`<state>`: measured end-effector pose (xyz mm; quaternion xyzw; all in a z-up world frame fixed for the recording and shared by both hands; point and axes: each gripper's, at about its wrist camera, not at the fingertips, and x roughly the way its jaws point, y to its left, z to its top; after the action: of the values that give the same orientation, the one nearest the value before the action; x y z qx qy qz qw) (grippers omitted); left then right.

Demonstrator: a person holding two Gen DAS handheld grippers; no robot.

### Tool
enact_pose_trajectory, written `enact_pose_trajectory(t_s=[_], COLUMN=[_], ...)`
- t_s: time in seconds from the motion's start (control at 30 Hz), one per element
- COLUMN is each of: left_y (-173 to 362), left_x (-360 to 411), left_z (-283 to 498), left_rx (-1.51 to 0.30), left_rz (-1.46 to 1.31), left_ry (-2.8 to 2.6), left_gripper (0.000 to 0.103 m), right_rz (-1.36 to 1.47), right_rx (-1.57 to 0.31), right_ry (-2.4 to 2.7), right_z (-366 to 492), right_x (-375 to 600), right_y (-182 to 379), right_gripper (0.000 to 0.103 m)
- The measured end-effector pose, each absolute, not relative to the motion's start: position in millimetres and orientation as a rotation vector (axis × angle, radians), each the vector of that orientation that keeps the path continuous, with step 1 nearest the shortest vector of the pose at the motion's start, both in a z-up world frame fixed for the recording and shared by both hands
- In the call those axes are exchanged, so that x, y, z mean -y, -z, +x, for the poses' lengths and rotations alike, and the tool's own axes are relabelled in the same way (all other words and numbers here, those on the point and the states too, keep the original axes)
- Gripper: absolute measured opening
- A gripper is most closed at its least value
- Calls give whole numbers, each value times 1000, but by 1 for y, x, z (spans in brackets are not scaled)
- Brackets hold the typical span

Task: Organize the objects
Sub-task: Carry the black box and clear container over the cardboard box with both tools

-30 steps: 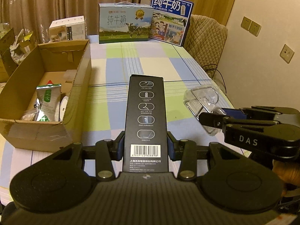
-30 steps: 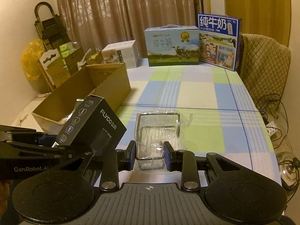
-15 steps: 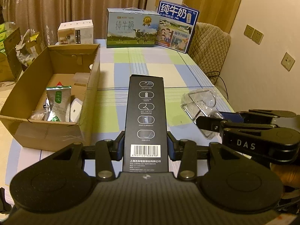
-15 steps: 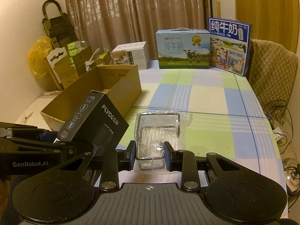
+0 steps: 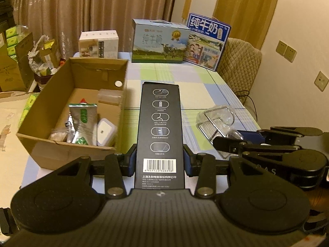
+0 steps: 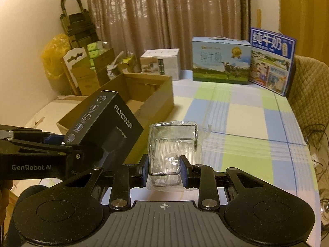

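Black cardboard, a long barcoded carton (image 5: 159, 131), sits clamped in the left gripper (image 5: 159, 162), raised beside the open brown cardboard box (image 5: 35, 121), likely bound there. From the right wrist, the right gripper (image 6: 163, 171) pinches a clear plastic-wrapped wire rack (image 6: 172, 144) above the checked tablecloth (image 6: 246, 123).

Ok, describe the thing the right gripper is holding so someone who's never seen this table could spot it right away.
Start at the checked tablecloth and find the open cardboard box at its left edge. Beside it, nearer the camera, the right gripper clamps a clear plastic-wrapped tray with a wire frame. Unlike the black FLYCO box next to it, it is see-through.
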<state>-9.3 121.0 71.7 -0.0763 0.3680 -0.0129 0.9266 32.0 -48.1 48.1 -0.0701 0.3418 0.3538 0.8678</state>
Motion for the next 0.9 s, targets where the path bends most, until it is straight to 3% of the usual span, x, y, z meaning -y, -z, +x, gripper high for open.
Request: enact_pose_trajectory(t_s=[0.9], left_y=[-94], left_x=[-222], left_z=[-23], left_rx=[-717], left_rz=[-130], left_ry=[-118], left_gripper=[38], right_rz=[-233], right_rx=[-677], right_ry=[-905], right_z=[26], right_x=[-70], right_y=[-51], right_gripper=[28])
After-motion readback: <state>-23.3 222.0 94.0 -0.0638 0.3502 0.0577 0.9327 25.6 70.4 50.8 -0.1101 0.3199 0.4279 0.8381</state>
